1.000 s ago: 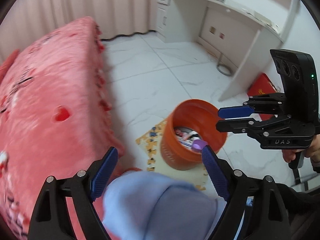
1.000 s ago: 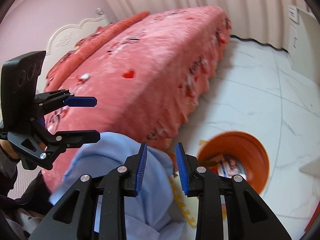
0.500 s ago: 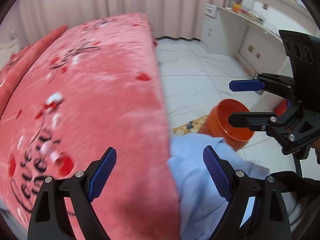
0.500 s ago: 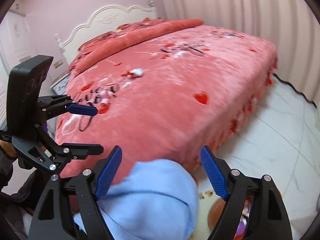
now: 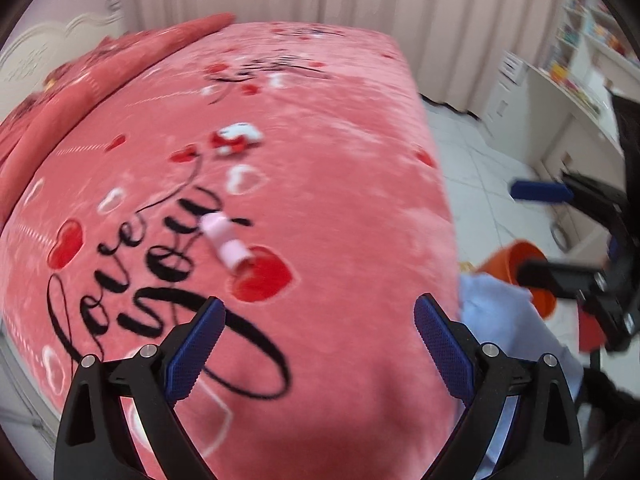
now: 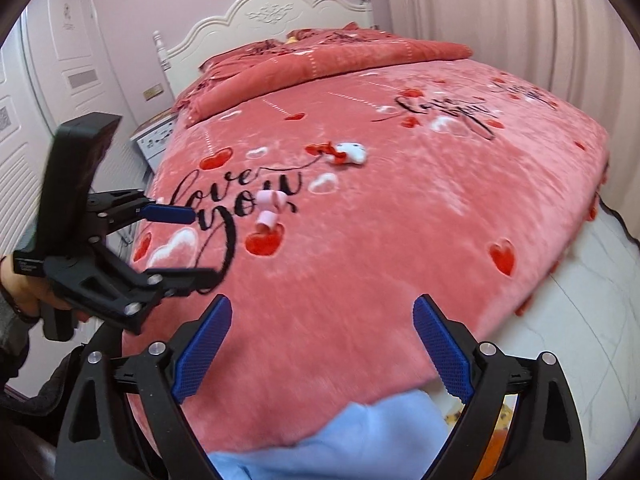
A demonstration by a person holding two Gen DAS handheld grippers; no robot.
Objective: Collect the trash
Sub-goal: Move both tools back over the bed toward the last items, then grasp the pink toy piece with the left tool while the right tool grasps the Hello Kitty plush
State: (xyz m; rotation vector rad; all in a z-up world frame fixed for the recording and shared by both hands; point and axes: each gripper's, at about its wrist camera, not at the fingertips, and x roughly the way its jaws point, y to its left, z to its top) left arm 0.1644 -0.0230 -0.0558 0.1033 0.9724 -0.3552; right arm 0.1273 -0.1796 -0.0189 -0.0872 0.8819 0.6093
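Both grippers hang over the near edge of the bed (image 6: 400,240), pointing down and across the pink blanket.

Left gripper (image 5: 316,344): jaws wide and opening further, nothing between the pads; only blanket shows in the gap. Right gripper (image 6: 322,344): jaws likewise wide and opening, also empty.

Trash on the blanket: a pink tube (image 5: 226,246), lying on the printed lettering beside a red heart. In the right view it is the same pale pink piece (image 6: 269,210), apparently with a curled second part next to it; blur prevents a firmer reading. Further up the bed lies a white-and-red wrapper (image 5: 237,139), also seen at (image 6: 346,153).

Key relation: in the left view the tube lies ahead of the jaws and slightly left of centre, well apart from the pads. Its long axis runs diagonally, upper left to lower right, so it sits neither along nor across the jaw gap. In the right view the tube is left of that gripper's centre line, and the left gripper stands between, its upper finger (image 6: 168,213) pointing toward the tube.

Judgement: the left hand is nearer and better placed. Some wrist roll would probably be needed to bring the pads across the tube's short side.

Bin (image 5: 520,268): orange, on the floor right of the bed, partly hidden by the right gripper.
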